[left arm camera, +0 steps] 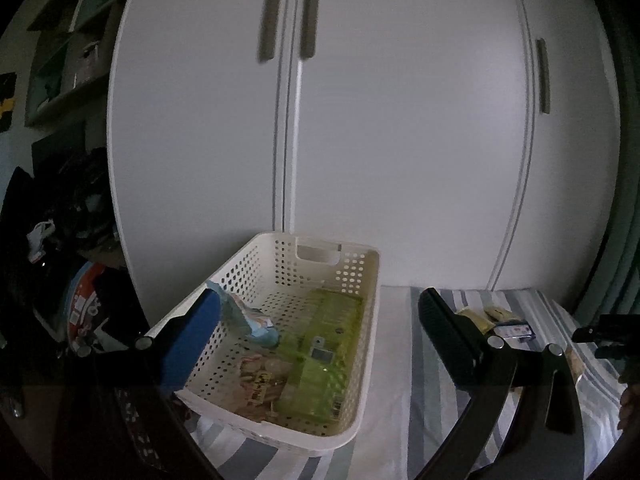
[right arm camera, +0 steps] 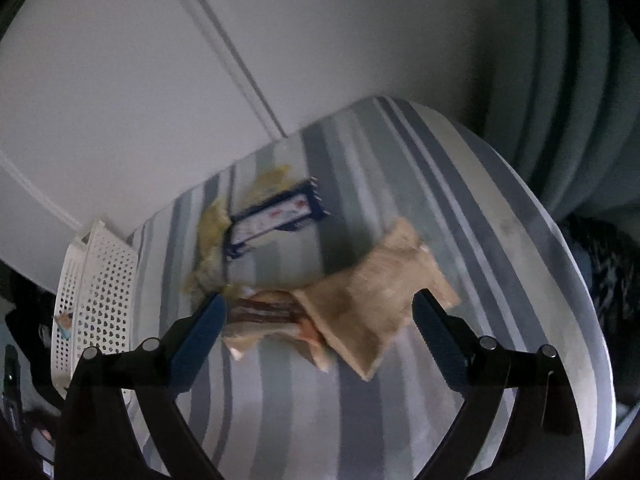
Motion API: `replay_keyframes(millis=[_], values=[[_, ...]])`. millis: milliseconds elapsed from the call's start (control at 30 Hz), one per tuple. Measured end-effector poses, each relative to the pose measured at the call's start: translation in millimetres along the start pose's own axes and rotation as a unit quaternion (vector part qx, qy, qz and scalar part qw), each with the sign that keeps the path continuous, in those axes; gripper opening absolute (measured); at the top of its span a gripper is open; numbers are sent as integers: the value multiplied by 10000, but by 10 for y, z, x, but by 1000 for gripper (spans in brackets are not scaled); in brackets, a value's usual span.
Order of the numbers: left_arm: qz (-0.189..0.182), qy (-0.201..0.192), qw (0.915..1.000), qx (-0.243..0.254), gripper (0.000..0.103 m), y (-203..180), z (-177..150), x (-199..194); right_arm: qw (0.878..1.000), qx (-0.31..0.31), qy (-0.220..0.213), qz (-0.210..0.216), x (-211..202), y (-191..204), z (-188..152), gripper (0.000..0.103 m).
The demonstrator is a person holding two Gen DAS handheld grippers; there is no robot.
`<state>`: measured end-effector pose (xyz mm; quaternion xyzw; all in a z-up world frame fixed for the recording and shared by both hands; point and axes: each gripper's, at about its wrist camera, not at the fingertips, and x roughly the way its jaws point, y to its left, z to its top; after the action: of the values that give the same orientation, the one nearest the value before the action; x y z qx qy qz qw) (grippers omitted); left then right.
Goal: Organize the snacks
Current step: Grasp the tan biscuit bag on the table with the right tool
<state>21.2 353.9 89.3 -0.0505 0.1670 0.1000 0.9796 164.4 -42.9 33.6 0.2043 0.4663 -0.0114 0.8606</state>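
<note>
A white perforated basket (left arm camera: pixel 360 320) stands on the striped bed cover. Inside lie a green packet (left arm camera: pixel 324 344) and a brownish packet (left arm camera: pixel 260 384), and a light blue packet (left arm camera: pixel 252 324) leans by the left wall. My left gripper (left arm camera: pixel 320 336) is open above the basket, its blue left finger beside the light blue packet. In the blurred right wrist view my right gripper (right arm camera: pixel 320 328) is open, low over tan packets (right arm camera: pixel 376 296) and a brown-striped packet (right arm camera: pixel 264 312). Farther off lie a blue-and-white packet (right arm camera: pixel 276 216) and yellow packets (right arm camera: pixel 212 236).
White wardrobe doors (left arm camera: pixel 400 120) rise right behind the bed. The striped cover (right arm camera: pixel 460 200) curves down at its right edge beside a curtain (right arm camera: pixel 560 80). Dark clutter and shelves (left arm camera: pixel 68 220) fill the left. The basket (right arm camera: pixel 96 292) sits left of the right gripper.
</note>
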Motion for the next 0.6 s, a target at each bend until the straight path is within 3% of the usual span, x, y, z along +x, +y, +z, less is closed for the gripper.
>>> replay_keyframes(millis=[233, 433, 600], values=[[-82, -19, 9998, 176, 100, -116, -23, -16, 9967, 686, 383, 199, 195, -325, -76, 93], [-153, -72, 9992, 359, 100, -234, -47, -42, 9899, 1143, 644, 530, 489, -351, 10, 93], [-226, -74, 9978, 624, 100, -382, -111, -35, 9932, 973, 589, 241, 676, -286, 160, 93]])
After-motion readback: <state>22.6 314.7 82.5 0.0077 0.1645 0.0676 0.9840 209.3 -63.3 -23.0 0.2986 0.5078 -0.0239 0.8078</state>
